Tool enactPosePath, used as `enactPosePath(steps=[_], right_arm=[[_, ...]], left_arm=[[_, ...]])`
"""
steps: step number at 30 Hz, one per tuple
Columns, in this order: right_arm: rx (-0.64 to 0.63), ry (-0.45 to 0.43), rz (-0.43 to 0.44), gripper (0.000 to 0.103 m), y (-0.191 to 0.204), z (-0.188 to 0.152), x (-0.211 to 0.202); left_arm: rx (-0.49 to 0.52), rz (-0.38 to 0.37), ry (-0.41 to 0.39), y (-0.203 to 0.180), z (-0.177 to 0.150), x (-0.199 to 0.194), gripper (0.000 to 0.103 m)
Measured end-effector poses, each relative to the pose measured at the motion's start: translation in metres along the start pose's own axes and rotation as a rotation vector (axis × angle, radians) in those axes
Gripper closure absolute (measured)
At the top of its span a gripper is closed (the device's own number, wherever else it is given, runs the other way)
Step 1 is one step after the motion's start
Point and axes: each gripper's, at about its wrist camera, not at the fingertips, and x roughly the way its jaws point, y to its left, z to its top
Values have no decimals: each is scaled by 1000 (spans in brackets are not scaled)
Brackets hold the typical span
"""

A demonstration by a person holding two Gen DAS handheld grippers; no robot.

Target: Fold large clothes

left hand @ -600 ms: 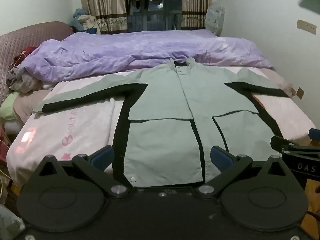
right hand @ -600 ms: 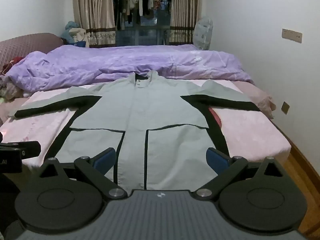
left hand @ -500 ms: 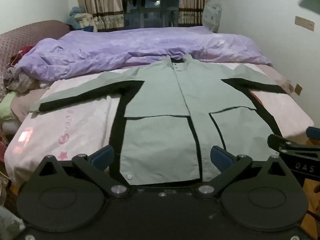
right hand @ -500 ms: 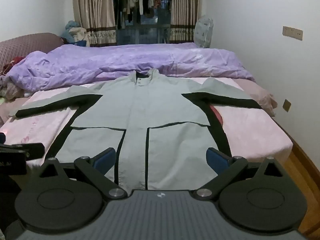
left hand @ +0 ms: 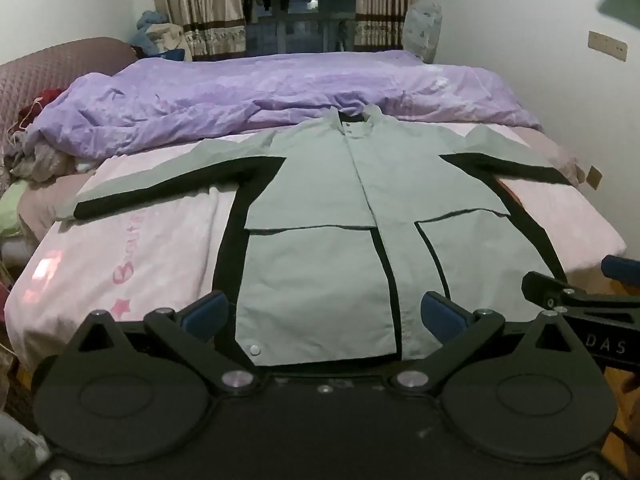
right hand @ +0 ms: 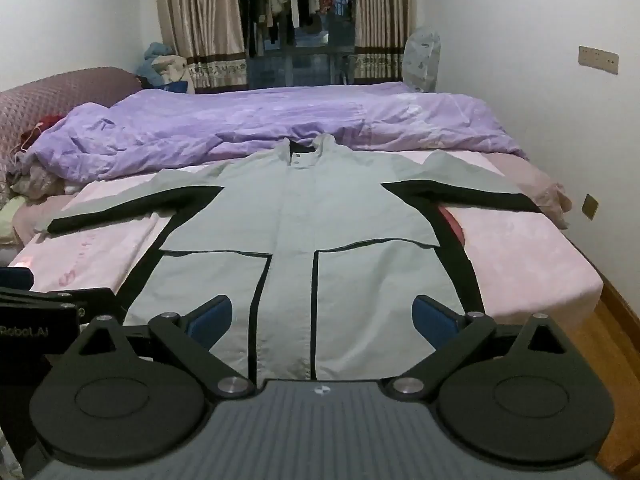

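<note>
Both tongs hang spread and empty at the foot of the bed (right hand: pixel 532 256): the left tongs (left hand: pixel 324 312) and the right tongs (right hand: pixel 322 314) each show blue pads wide apart with nothing between them. Straight ahead of them the grey-green jacket with black trim (left hand: pixel 360 216) lies flat, front up, sleeves stretched out to either side, collar toward the purple duvet (right hand: pixel 260 124). I judge no fold is begun. Next, I think, each tong must reach out to a sleeve or hem corner and pinch only the jacket, not the pink sheet (left hand: pixel 132 252).

One jacket (left hand: pixel 352 216), one duvet (left hand: pixel 280 100) (purple), two curtains (right hand: pixel 200 28).
</note>
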Motion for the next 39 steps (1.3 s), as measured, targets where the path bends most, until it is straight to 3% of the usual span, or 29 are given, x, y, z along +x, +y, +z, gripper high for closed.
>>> enactPosePath(steps=[31,39], right_arm=[[-7,14,0,0,9,-7,4],[-3,19,0,0,7,-7,5]], left_arm=[[-91,48,23,10,2,17,0],[-140,-24,44,22,5,20,0]])
